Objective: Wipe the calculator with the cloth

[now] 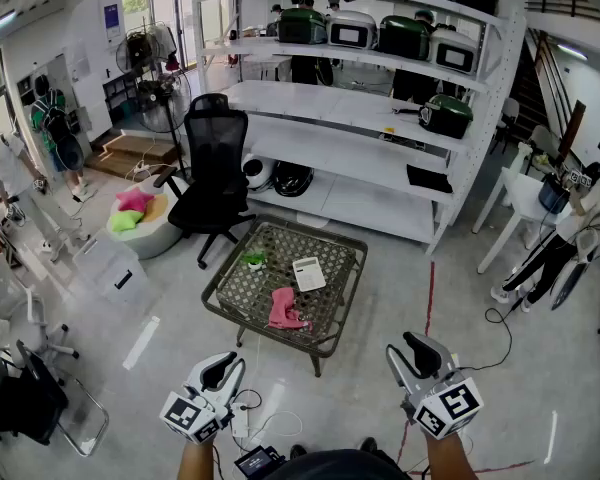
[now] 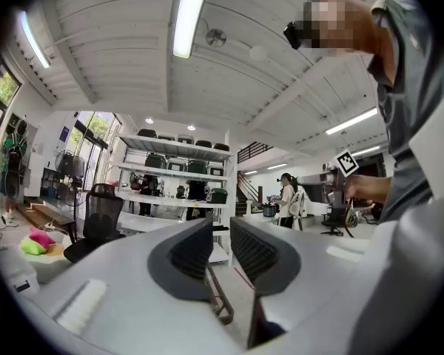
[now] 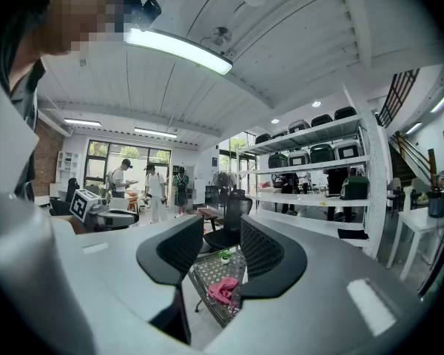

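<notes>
The left gripper (image 1: 223,368) is hanging with jaws together and the right gripper (image 1: 418,352) with jaws slightly apart, both empty and well short of the woven wicker table (image 1: 242,298). The crumpled pink cloth (image 1: 285,310) is lying near its front edge, just beside the white calculator (image 1: 308,273). A careless grab risks knocking the calculator.

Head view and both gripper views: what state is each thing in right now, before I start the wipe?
calculator: lying flat on the wicker table, untouched.
cloth: crumpled on the table, apart from the calculator, not picked up.
potted plant: upright on the table.
left hand-held gripper: shut, empty, short of the table.
right hand-held gripper: open, empty, aimed at the table.
</notes>
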`<state>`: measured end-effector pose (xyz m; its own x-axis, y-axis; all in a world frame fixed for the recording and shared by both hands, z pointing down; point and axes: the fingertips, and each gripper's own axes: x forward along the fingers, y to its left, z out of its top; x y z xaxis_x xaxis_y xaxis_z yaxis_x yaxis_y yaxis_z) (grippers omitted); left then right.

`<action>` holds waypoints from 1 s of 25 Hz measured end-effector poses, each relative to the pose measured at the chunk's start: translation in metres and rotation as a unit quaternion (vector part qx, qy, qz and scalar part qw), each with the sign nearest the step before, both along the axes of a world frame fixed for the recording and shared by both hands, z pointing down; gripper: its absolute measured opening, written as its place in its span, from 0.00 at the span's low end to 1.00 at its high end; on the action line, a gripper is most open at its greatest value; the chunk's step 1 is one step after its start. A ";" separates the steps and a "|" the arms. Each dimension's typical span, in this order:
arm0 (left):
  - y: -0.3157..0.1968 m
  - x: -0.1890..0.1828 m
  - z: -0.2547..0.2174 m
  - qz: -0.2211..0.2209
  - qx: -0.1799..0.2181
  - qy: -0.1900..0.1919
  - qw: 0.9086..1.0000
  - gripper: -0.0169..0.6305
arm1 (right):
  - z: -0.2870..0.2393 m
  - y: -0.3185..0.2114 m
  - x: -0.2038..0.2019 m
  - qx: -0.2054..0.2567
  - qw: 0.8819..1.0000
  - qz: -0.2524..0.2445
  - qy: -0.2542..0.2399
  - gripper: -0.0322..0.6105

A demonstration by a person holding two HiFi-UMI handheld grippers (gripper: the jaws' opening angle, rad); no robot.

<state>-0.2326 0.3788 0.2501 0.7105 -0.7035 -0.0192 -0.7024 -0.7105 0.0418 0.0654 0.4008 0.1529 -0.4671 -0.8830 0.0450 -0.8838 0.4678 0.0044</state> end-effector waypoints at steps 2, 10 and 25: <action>0.000 -0.001 -0.004 -0.003 0.000 -0.001 1.000 0.14 | 0.000 0.000 -0.001 0.001 1.000 0.001 0.001 0.29; 0.004 -0.003 -0.004 0.001 0.000 0.002 1.000 0.14 | 0.005 0.006 -0.002 -0.003 1.000 0.006 -0.003 0.29; -0.003 0.020 0.009 0.018 -0.014 0.005 1.000 0.14 | -0.002 0.004 0.008 -0.008 1.000 -0.003 -0.011 0.29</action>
